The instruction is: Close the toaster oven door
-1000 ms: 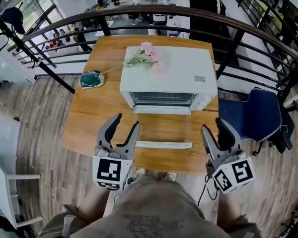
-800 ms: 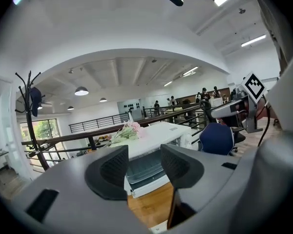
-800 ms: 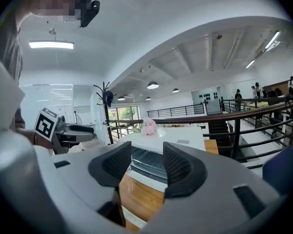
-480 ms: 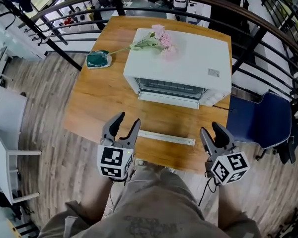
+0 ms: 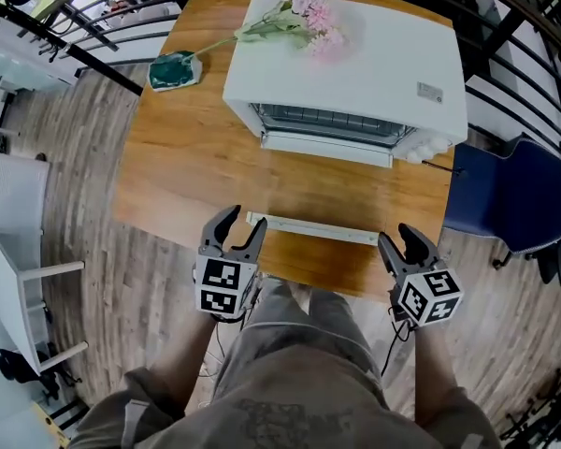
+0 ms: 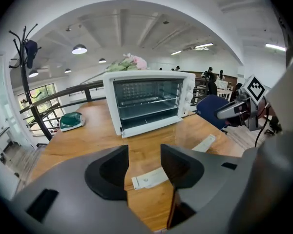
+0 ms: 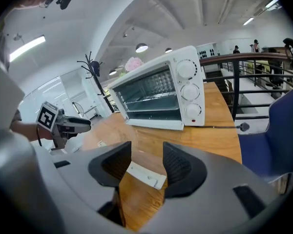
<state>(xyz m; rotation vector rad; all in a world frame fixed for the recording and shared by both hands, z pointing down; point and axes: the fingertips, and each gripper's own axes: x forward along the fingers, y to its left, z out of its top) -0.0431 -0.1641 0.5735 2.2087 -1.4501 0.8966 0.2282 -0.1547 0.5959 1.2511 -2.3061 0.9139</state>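
- Wood-topped round table (image 5: 168,176): it carries everything here. Work from its near edge, where you stand.
- The white box-shaped toaster oven (image 5: 374,73) sits at the far side with pink flowers (image 5: 313,12) lying on its roof. Shut the door gently so nothing on top gets shaken.
- The clear glass oven door (image 5: 327,190) is fully down, lying flat toward you. The table grain shows through it. It swings on the hinge at the oven's lower front, so lift it in an arc, up and then away.
- The long white door handle (image 5: 309,229) lies near the table's front edge, between your two tools. Get one jaw under it, or push up from beneath its middle, and do not squeeze the glass.
- The left gripper (image 5: 245,221) is just beside the handle's left end, jaws spread and nothing between them.
- The right gripper (image 5: 395,238) is off the handle's right end, also spread and empty.
- Against a second ago, the head view has tipped so the oven sits higher in frame. Both tools now hang closer to the handle's ends. The door is as flat as before, and neither pair of jaws has changed.
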